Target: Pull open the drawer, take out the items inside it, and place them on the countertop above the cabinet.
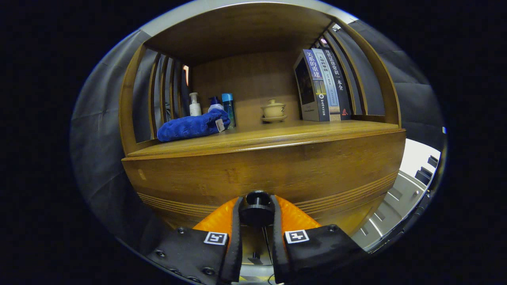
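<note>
You face the cabinet [261, 118], a wooden unit with slatted sides and an open shelf under a top board. Its drawer [277, 170] fills the near front below the countertop [301, 132], and it looks closed, the face flush under the countertop's edge; what lies inside is hidden.

On the countertop, at the right and far back, three books [323, 85] stand upright, leaning slightly against the right slats. At the left lies a blue towel [192, 126], rolled and slumped near the front edge. Just behind it stand three bottles [227, 107] in a tight row: a white pump one, a blue-capped one, and a taller clear-blue one. Between the bottles and the books, toward the back, sits a small lidded cup [273, 110] on a saucer.

Your gripper [256, 215] is right at the drawer face. Its fingers are drawn in close, one on each side of the knob [256, 208], and both appear to press against it.
</note>
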Tool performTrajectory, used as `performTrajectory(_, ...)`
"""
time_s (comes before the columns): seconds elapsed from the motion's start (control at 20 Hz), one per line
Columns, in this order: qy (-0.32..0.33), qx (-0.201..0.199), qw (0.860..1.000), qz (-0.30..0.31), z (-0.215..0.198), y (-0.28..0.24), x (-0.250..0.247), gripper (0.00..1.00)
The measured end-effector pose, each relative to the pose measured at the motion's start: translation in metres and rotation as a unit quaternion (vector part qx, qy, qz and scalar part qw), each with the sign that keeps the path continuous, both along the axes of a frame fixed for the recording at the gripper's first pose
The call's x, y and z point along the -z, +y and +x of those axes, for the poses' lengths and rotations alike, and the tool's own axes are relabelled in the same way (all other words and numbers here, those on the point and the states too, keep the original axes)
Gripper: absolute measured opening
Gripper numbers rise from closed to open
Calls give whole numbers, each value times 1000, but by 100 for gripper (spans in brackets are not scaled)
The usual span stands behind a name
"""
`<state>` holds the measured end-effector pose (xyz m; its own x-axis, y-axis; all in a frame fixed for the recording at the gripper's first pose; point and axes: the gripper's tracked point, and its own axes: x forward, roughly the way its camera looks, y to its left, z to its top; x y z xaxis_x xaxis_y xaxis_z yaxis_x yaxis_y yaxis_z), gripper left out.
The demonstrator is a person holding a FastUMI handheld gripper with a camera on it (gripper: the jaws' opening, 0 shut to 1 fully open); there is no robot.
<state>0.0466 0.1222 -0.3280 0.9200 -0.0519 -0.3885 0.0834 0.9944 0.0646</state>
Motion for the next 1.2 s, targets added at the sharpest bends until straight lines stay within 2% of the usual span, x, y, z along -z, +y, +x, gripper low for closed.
performTrajectory(0.2, 6, -22, 1000, -8, -43, 5, -9, 39)
performTrajectory(0.65, 15, -20, 999, 20, -116, 16, -26, 39)
performTrajectory(0.8, 16, -28, 999, 5, -130, 19, -29, 39)
performTrajectory(1.2, 29, -30, 999, 10, -152, 22, -30, 39)
